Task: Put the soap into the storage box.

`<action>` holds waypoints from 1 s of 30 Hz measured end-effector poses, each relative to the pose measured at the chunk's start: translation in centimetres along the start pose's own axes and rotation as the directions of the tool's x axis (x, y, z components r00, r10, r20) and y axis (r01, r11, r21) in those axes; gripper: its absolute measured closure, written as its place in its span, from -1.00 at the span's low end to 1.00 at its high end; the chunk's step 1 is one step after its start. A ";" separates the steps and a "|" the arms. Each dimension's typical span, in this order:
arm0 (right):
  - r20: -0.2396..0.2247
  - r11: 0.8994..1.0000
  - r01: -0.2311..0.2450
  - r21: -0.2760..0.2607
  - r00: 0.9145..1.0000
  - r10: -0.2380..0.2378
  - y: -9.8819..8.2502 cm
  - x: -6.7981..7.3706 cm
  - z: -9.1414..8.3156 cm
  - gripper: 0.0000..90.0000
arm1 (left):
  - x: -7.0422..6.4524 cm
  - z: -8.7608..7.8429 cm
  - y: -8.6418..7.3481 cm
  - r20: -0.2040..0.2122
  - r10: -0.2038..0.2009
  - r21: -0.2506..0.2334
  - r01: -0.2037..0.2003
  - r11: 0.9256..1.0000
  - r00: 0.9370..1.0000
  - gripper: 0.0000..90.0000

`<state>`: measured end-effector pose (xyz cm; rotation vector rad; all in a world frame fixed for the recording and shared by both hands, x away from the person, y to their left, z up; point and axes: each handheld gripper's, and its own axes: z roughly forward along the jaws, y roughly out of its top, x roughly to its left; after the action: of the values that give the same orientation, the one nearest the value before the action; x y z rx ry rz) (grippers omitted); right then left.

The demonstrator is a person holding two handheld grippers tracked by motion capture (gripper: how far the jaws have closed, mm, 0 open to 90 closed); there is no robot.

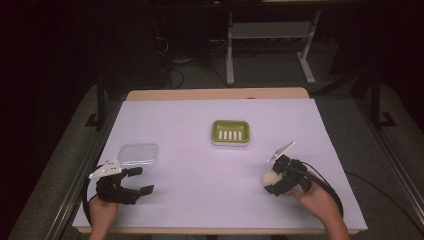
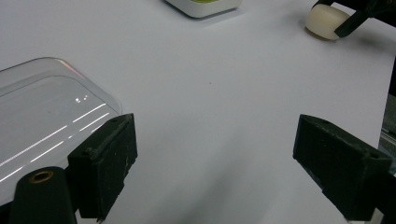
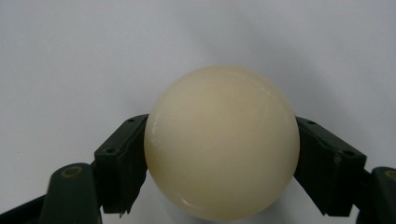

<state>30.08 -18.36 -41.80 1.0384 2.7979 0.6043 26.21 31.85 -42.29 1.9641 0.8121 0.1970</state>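
The soap bar (image 3: 222, 142), cream and rounded, sits clamped between the two jaws of the right gripper (image 1: 276, 181), low at about 4 o'clock on the white table (image 1: 200, 200). I think it is held so for carrying to the green soap dish (image 1: 230, 132), which waits open near the centre. The left gripper (image 1: 135, 181) rests at 8 o'clock with jaws wide apart and nothing between them, just beside the clear plastic lid (image 2: 42, 126), perhaps ready to take it.

Soap dish (image 1: 230, 133) sitting mid-table (image 1: 200, 210). Clear lid (image 1: 139, 154) lying at left, left gripper (image 1: 134, 180) just before it. Right gripper (image 1: 271, 181) at right, clasping soap bar (image 1: 270, 177).
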 end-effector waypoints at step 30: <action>-0.052 0.999 0.016 -0.035 0.998 -0.018 3.9 -2.1 -1.9 -0.48 | 0.3 -0.2 -0.1 0.001 -0.016 -0.023 0.016 1.000 1.000 -0.71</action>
<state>33.65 -17.66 -38.61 1.0063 2.8271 0.6854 26.26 32.20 -42.34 1.9357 0.8215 0.1955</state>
